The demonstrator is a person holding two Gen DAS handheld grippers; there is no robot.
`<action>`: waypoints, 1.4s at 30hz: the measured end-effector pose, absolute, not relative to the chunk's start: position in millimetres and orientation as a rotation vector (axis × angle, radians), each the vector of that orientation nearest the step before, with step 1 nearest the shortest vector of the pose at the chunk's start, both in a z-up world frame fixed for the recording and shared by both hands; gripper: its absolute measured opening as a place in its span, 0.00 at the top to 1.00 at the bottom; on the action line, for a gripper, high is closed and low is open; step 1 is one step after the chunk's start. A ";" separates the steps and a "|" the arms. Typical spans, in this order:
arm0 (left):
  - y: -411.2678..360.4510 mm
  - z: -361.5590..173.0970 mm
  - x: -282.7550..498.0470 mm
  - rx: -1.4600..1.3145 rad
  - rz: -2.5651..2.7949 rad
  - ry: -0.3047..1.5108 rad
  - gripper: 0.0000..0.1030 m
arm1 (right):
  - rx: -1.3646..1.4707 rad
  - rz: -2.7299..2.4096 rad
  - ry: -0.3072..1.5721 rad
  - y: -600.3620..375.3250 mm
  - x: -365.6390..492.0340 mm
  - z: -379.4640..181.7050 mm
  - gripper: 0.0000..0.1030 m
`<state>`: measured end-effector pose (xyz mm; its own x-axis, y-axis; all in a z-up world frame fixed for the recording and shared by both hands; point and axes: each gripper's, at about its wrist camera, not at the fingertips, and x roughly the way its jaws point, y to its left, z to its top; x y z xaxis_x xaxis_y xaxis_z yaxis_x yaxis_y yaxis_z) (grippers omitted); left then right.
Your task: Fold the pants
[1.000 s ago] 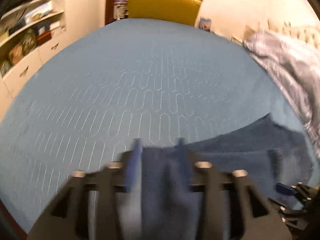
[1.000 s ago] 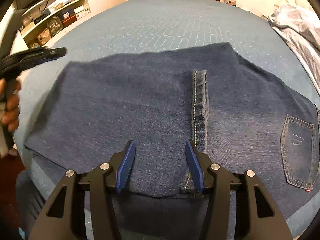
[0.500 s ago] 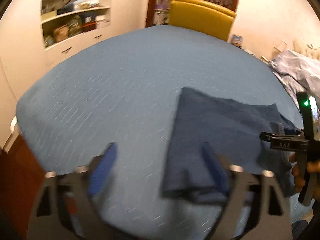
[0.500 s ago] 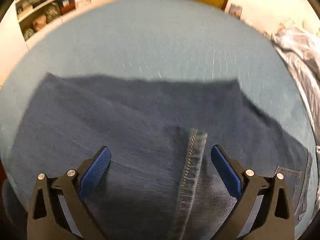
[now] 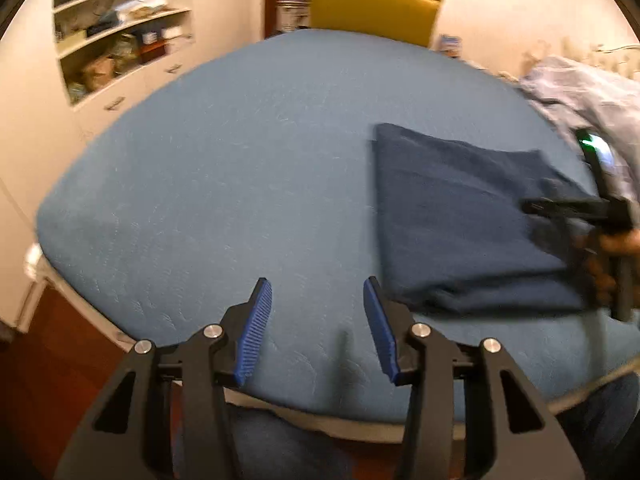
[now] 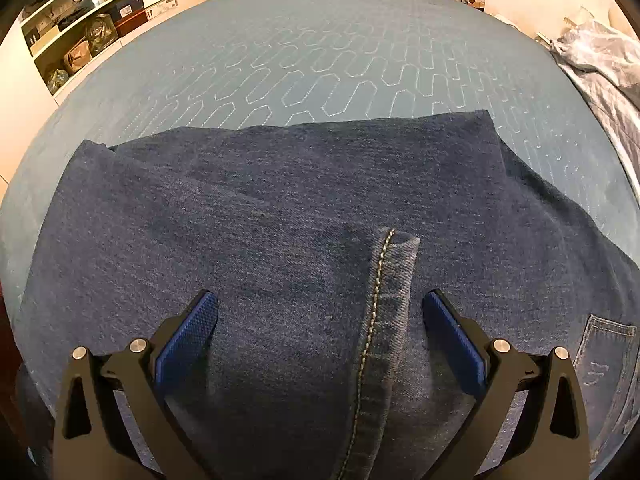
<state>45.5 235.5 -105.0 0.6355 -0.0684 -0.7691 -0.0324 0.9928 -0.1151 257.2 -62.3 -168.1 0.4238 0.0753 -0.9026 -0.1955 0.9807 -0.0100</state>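
The dark blue jeans (image 6: 280, 216) lie folded flat on the blue quilted bed (image 6: 320, 52). A stitched seam ridge (image 6: 384, 288) and a back pocket (image 6: 604, 352) show near me. My right gripper (image 6: 320, 336) is open and empty, hovering over the jeans' near edge, astride the seam. In the left wrist view the jeans (image 5: 460, 216) lie to the right. My left gripper (image 5: 318, 328) is open and empty over bare bedspread (image 5: 240, 184), left of the jeans. The right gripper (image 5: 576, 208) shows there at the jeans' right side.
A crumpled pale duvet (image 6: 600, 56) lies at the bed's right side. A yellow chair (image 5: 372, 8) stands beyond the far edge. Shelves with clutter (image 5: 116, 48) fill the left wall. The bed's near edge (image 5: 320, 416) is just below my left gripper.
Both grippers have let go of the jeans and opened. The left one has pulled back and left off the cloth. The right one has drawn back toward the near edge.
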 end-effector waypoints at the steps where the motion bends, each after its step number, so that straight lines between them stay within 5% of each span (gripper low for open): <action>1: 228.9 -104.7 43.8 -0.139 -0.044 0.880 0.51 | -0.111 0.155 1.119 -55.2 256.8 -165.4 0.05; 9: 187.7 -133.9 62.1 -0.100 -0.015 0.915 0.42 | -0.168 0.158 1.072 -31.6 232.6 -166.7 0.05; 21: 196.2 -137.1 56.7 -0.043 -0.015 0.946 0.44 | -0.114 0.176 1.094 -36.9 233.1 -173.4 0.05; 27: 194.1 -96.2 53.4 -0.092 -0.065 0.862 0.45 | -0.112 0.185 1.087 -46.6 228.9 -175.4 0.04; 30: 170.9 -83.3 96.2 -0.081 -0.122 0.828 0.63 | -0.101 0.188 1.084 -49.2 228.9 -175.2 0.04; 42: 132.9 -119.2 254.4 0.030 -0.174 1.010 0.77 | -0.089 0.203 1.067 -58.7 224.3 -176.3 0.04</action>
<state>254.4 132.9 -119.2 0.5190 -0.1315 -0.8446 0.1588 0.9857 -0.0558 224.3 -58.7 -176.3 0.4658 0.1223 -0.8764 -0.2084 0.9777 0.0257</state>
